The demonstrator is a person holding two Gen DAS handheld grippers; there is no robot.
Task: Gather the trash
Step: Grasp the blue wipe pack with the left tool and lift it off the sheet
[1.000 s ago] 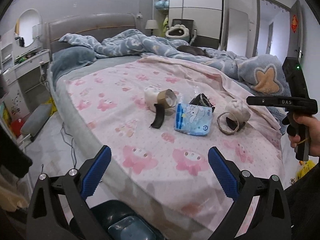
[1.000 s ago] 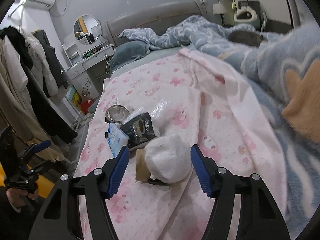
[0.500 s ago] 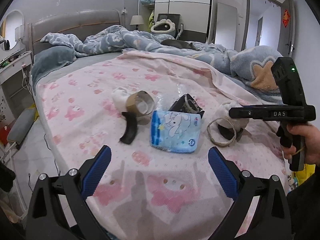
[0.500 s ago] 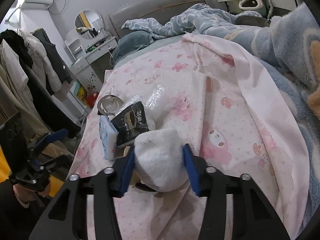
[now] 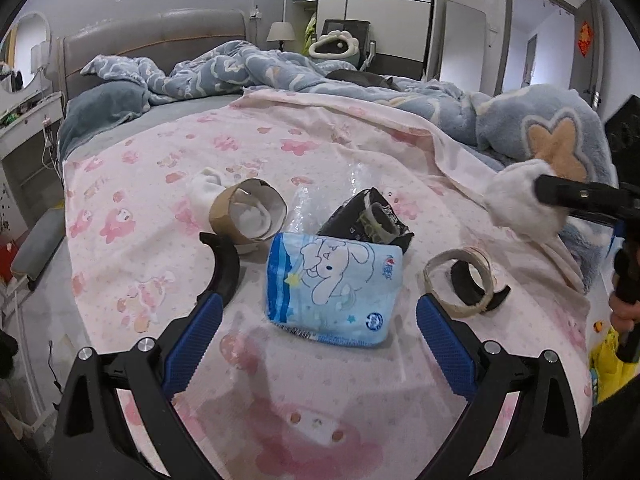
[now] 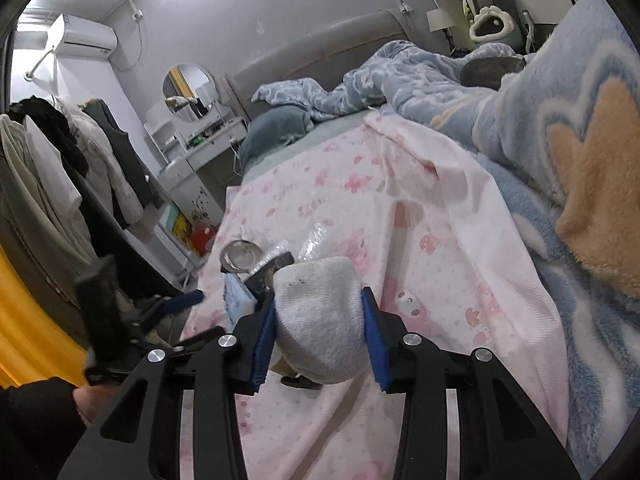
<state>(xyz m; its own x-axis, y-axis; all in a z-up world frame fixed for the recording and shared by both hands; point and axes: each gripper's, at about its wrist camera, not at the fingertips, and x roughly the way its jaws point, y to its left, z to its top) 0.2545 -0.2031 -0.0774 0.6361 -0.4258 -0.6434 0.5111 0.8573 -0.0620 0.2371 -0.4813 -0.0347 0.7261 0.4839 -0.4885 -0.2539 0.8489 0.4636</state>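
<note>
My right gripper [image 6: 318, 338] is shut on a white sock ball [image 6: 320, 316] and holds it above the pink sheet; it also shows in the left wrist view [image 5: 520, 204]. My left gripper [image 5: 320, 334] is open and hovers just before a blue tissue pack [image 5: 332, 284]. Behind the pack lie a black wrapper [image 5: 368, 220], a clear plastic film [image 5: 304, 208], a brown tape roll [image 5: 248, 212] with a white sock [image 5: 204, 190] and a curved black piece [image 5: 226, 268]. A thin tape ring [image 5: 460, 280] lies at the right.
The trash lies on a pink sheet [image 5: 280, 148] over the bed. A blue fleece blanket [image 5: 540, 128] is heaped at the right. A dresser [image 5: 24, 128] stands at the left. Clothes [image 6: 60, 184] hang left of the bed.
My right gripper has shut on the white sock ball and lifted it off the bed. My left gripper has moved in closer to the blue tissue pack.
</note>
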